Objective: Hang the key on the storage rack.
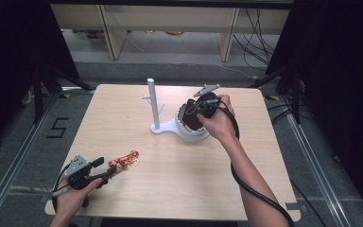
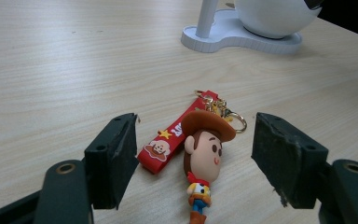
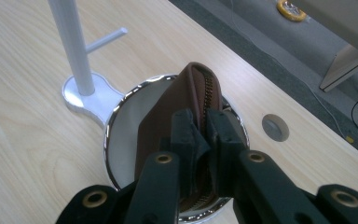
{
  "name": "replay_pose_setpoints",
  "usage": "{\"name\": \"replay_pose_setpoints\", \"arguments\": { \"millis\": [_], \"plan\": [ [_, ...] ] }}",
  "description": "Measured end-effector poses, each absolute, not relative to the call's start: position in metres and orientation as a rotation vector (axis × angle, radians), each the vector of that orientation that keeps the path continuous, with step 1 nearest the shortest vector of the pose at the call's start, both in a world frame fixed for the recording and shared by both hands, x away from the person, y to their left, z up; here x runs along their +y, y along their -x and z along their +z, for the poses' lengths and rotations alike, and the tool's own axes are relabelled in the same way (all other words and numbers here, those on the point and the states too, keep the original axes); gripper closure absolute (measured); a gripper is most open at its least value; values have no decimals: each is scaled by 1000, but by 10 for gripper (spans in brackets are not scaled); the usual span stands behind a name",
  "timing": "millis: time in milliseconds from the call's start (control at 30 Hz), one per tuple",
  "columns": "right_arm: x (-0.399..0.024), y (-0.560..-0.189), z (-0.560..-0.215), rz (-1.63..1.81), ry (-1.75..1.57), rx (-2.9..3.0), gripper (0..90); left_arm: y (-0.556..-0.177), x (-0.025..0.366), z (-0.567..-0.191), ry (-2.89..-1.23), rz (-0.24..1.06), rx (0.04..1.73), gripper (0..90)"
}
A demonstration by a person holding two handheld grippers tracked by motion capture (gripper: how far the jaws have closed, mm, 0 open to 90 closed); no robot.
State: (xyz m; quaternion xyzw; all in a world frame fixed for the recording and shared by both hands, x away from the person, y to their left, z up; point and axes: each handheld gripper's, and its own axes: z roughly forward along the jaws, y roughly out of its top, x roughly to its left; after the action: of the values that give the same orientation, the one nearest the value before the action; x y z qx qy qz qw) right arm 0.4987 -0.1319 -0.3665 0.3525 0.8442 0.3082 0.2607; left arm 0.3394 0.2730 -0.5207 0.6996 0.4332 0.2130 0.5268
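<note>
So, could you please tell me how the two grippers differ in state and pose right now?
The left gripper is open, its fingers standing either side of the cowboy keychain without touching it; the right gripper is shut on the brown zipped pouch. The left gripper lies low along the table, while the right gripper holds its pouch over the white bowl. Both are hand-held, with black fingers.
</note>
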Motion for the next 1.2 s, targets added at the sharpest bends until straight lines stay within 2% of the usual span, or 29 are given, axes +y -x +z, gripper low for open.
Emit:
{"name": "replay_pose_setpoints", "arguments": {
  "millis": [133, 267, 433, 467, 500, 533, 567, 600, 800, 867, 1200],
  "plan": [
    [-137, -501, -377, 791, -970, 2322, 792, -339, 273, -520, -1685, 514, 1041, 303],
    [-139, -503, -385, 774, -978, 2337, 815, -339, 273, -520, -1682, 516, 1036, 303],
    [-143, -508, -392, 766, -1013, 2341, 780, -339, 273, -521, -1667, 507, 1049, 303],
    [-146, -507, -391, 784, -1018, 2333, 735, -339, 272, -521, -1663, 501, 1056, 303],
    [-146, -507, -391, 784, -1018, 2333, 735, -339, 272, -521, -1663, 501, 1056, 303],
    [-148, -505, -389, 803, -1054, 2333, 679, -339, 272, -521, -1662, 496, 1061, 303],
    [-148, -505, -389, 803, -1054, 2333, 679, -339, 272, -521, -1662, 496, 1061, 303],
    [-153, -504, -388, 821, -1072, 2314, 629, -340, 272, -520, -1681, 515, 1034, 303],
    [-164, -499, -388, 832, -1115, 2300, 541, -339, 272, -518, -1692, 525, 1030, 300],
    [-172, -497, -391, 851, -1164, 2321, 488, -340, 271, -518, -1691, 526, 1027, 298],
    [-188, -486, -393, 845, -1350, 2394, 394, -348, 264, -509, -1683, 551, 994, 291]
  ]
}}
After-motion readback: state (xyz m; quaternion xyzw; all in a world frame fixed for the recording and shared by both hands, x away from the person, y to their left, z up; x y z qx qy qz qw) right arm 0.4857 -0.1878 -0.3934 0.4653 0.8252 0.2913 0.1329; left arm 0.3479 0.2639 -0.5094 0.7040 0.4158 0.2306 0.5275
